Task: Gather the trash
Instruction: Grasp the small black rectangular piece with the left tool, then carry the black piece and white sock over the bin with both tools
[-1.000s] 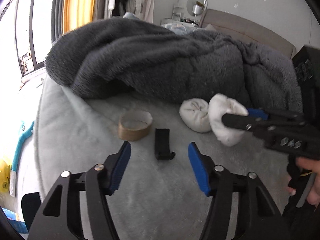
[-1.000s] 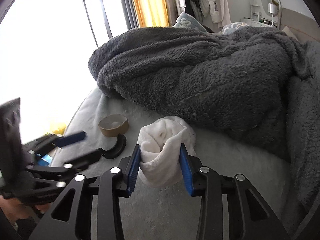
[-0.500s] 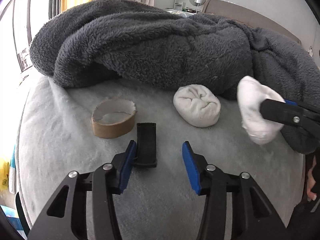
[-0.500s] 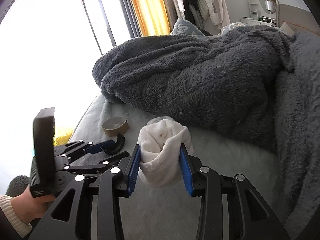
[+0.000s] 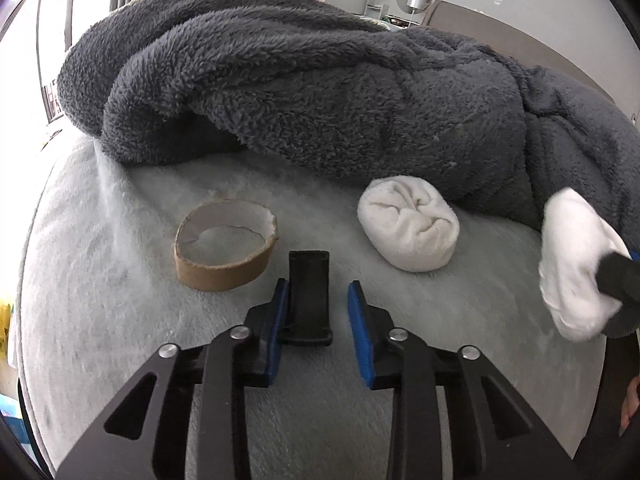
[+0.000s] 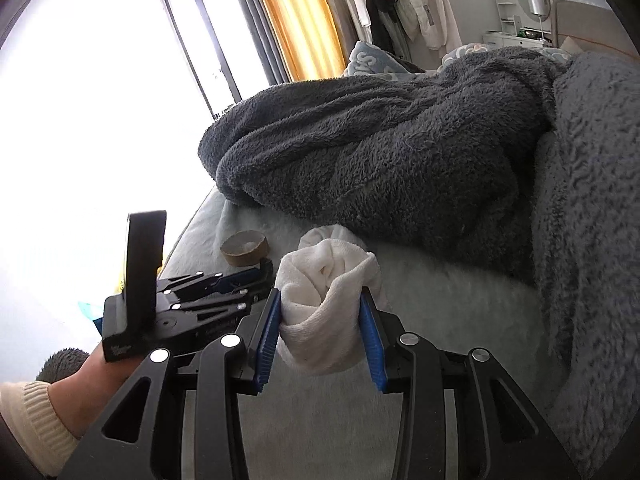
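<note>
A small black plastic clip [image 5: 309,288] lies on the pale grey bed cover [image 5: 120,320]. My left gripper [image 5: 318,312] is open, its blue pads either side of the clip's near end, the left pad close against it. A brown cardboard tape core [image 5: 224,250] lies just left of the clip. A rolled white sock [image 5: 408,228] lies to the right. My right gripper [image 6: 320,320] is shut on a second rolled white sock [image 6: 328,300] and holds it above the bed; that sock also shows in the left wrist view [image 5: 576,264].
A heaped dark grey fleece blanket [image 5: 320,80] fills the far side of the bed and wraps round the right [image 6: 592,200]. A bright window [image 6: 80,100] and orange curtain [image 6: 296,20] are on the left. The bed edge drops off on the left.
My left gripper has moved forward and down until its pads straddle the black clip. My right gripper has lifted and drawn back to the right with its sock.
</note>
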Demonstrator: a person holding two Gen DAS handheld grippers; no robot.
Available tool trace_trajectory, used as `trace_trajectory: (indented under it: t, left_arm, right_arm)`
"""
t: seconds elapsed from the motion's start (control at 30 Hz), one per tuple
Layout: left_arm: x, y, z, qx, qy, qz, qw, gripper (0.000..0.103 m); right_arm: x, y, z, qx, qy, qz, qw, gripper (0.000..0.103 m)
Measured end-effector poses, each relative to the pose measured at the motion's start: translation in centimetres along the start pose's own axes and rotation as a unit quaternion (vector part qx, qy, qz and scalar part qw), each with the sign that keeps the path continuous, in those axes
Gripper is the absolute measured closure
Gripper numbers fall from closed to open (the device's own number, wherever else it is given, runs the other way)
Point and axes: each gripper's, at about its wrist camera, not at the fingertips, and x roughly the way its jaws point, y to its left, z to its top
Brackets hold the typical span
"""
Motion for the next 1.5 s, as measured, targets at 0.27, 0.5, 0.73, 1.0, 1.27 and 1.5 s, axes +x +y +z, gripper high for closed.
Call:
trace_trajectory:
  t: [0.27, 0.5, 0.73, 1.0, 1.27, 1.5]
  left_arm:
    - [0.2, 0.8, 0.4, -0.015, 0.002, -0.016, 0.9998, 0.081]
    - [-2.2, 1.5, 0.3, -0.013, -0.013, -0.024, 0.9995, 0.081]
    - [-5.4, 2.3, -1.3, 0.001, -0.025, -0.023, 0.9994, 0.081]
    - [-8.6, 5.9, -1.7, -0.013, -0.038, 0.002, 0.9992, 0.081]
    - [-10.4, 11.1, -2.7, -0.047, -0.03, 0.037, 0.9978, 0.081]
    - [-11.8, 15.1, -3.9, -0.069, -0.021, 0.06, 0.9957, 0.081]
  right_arm:
    - [-0.3, 0.8, 0.4, 0.006, -0.002, 0.005, 1.0, 0.064]
    - [0.6, 3.6, 1.1, -0.005, 0.0, 0.014, 1.0, 0.064]
    - [1.8, 6.1, 1.9, -0.004, 0.0, 0.021, 1.0, 0.064]
    - [3.1, 10.8, 3.1, -0.024, 0.002, 0.044, 0.999, 0.064]
    - [4.5, 15.8, 4.3, -0.053, 0.001, 0.072, 0.996, 0.064]
    - [6.1, 19.6, 4.6, -0.074, 0.012, 0.091, 0.993, 0.064]
